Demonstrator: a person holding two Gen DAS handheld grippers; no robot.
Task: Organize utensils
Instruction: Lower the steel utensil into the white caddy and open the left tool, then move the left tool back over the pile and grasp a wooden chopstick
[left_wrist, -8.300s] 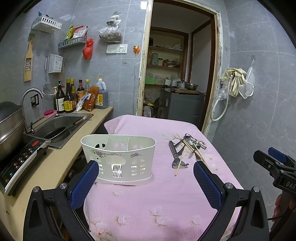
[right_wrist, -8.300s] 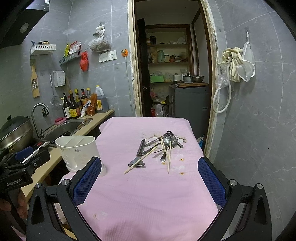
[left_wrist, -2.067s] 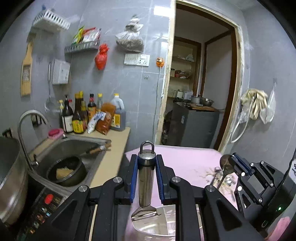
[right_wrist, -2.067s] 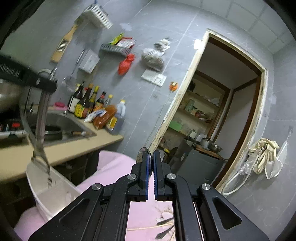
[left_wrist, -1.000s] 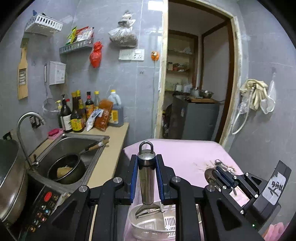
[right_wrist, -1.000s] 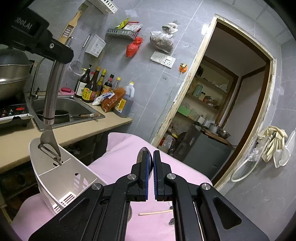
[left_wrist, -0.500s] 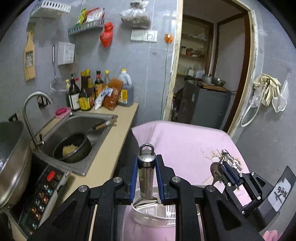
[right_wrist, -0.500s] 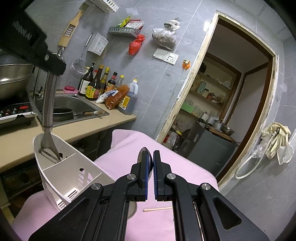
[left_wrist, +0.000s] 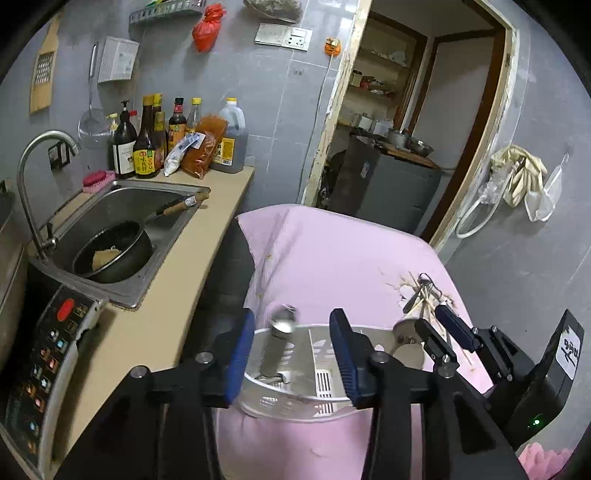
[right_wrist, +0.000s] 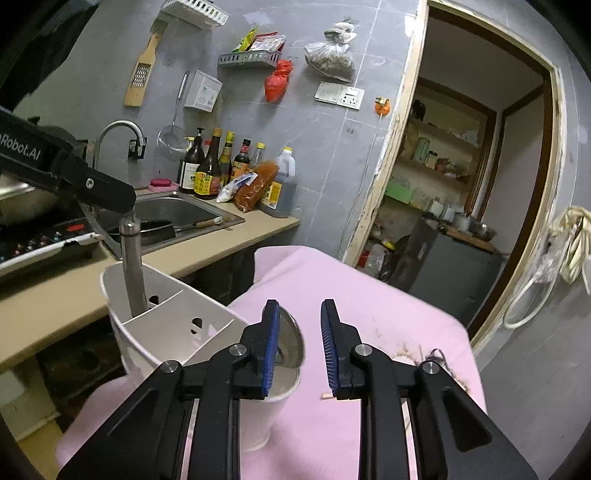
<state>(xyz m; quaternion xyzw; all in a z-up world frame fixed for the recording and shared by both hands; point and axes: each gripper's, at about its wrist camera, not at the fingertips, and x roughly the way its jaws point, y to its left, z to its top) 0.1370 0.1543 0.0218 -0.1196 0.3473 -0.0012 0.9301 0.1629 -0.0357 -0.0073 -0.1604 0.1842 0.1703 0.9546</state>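
A white plastic utensil caddy (left_wrist: 295, 400) (right_wrist: 166, 325) stands on the pink tablecloth (left_wrist: 332, 258). A steel peeler (left_wrist: 275, 347) (right_wrist: 132, 266) stands upright in its left compartment, free of my left gripper (left_wrist: 291, 354), which is open just above the caddy. My right gripper (right_wrist: 297, 343) is open over the caddy's right end; a steel spoon (right_wrist: 290, 343) (left_wrist: 406, 328) leans against its left finger, its bowl up, over the caddy. Remaining utensils and chopsticks (left_wrist: 421, 295) lie in a pile on the table's far right.
A counter (left_wrist: 166, 295) with a sink (left_wrist: 122, 221), a pan, sauce bottles (left_wrist: 155, 147) and an induction cooker (left_wrist: 48, 354) runs along the left. A doorway (left_wrist: 406, 147) opens behind the table. Towels hang on the right wall.
Both grippers were shut, the left on the peeler and the right on the spoon. Both have opened. The peeler has dropped into the caddy's left compartment; the spoon is loose at the right gripper's left finger.
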